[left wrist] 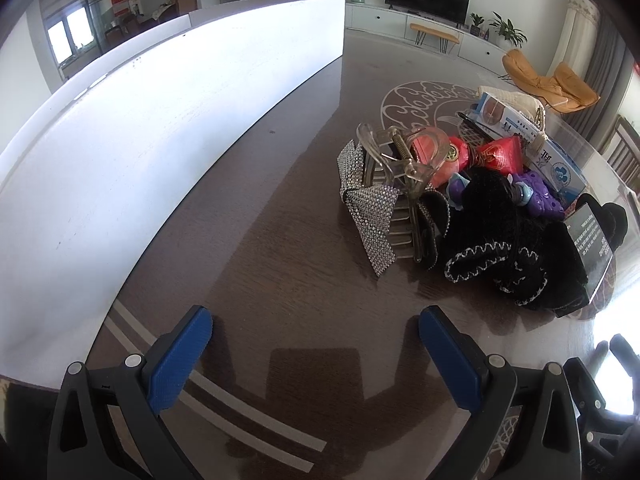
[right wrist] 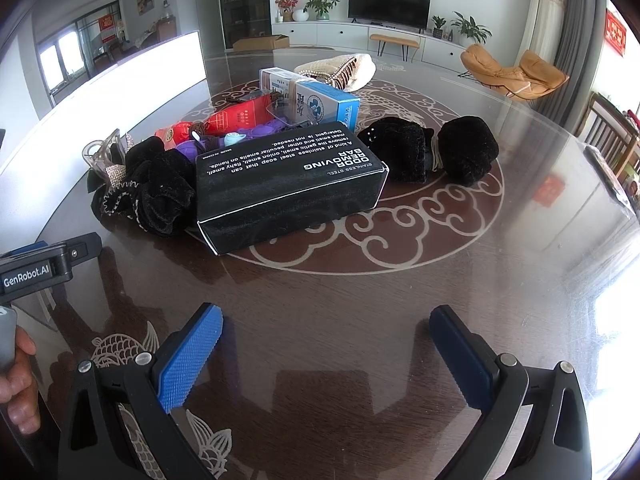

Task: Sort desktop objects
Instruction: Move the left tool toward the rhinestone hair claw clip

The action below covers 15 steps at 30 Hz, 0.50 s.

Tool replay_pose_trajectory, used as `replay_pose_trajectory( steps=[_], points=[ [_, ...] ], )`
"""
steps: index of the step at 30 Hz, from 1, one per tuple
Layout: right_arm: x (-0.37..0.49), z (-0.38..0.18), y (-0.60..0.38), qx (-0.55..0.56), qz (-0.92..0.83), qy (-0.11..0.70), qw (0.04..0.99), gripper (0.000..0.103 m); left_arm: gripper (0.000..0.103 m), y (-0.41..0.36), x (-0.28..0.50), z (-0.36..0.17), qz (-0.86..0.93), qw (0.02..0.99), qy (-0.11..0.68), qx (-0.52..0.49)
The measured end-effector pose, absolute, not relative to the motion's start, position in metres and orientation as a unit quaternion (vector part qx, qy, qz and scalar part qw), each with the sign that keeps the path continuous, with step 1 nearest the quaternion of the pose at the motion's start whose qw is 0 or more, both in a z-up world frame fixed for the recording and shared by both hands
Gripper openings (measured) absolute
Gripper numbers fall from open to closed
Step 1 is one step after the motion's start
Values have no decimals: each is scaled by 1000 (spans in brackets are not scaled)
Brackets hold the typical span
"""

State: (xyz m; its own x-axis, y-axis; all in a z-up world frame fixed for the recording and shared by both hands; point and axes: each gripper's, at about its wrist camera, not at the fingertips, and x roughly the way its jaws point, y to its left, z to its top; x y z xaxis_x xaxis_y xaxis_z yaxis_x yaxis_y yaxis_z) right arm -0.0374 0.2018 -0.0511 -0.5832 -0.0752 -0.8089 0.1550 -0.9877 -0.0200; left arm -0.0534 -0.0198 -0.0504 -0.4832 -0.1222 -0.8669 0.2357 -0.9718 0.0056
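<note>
Both hand-held grippers, left (left wrist: 316, 328) and right (right wrist: 326, 326), are held apart and empty, while the pile (right wrist: 240, 152) is judged unsorted.

From my left wrist view, the black box (left wrist: 591, 246) is mostly hidden behind the black scrunchie (left wrist: 516, 248). From the right, the clear hair clip (right wrist: 101, 152) is half covered, and my hand (right wrist: 18, 376) is cut off at the edge.

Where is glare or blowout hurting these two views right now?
Left wrist view: the white panel is blown out, and bright glare washes the table at the lower right edge. Right wrist view: window glare whitens the table's right rim; the black box text stays legible.
</note>
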Motion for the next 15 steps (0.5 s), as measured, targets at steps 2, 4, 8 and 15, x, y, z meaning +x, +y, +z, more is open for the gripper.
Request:
replay_pose_trajectory(
  steps=[2, 4, 8, 15],
  points=[
    [-37, -51, 202, 452, -889, 45, 64, 103, 103, -24, -67, -49, -853, 100, 57, 509],
    [-37, -51, 202, 452, -889, 44, 65, 103, 103, -31, -82, -48, -848, 99, 60, 518],
    [-38, -52, 202, 452, -889, 44, 65, 103, 103, -45, -103, -48, -848, 107, 63, 516],
    [-38, -52, 202, 452, -888, 43, 65, 103, 103, -54, -120, -49, -860, 90, 49, 500]
  ],
)
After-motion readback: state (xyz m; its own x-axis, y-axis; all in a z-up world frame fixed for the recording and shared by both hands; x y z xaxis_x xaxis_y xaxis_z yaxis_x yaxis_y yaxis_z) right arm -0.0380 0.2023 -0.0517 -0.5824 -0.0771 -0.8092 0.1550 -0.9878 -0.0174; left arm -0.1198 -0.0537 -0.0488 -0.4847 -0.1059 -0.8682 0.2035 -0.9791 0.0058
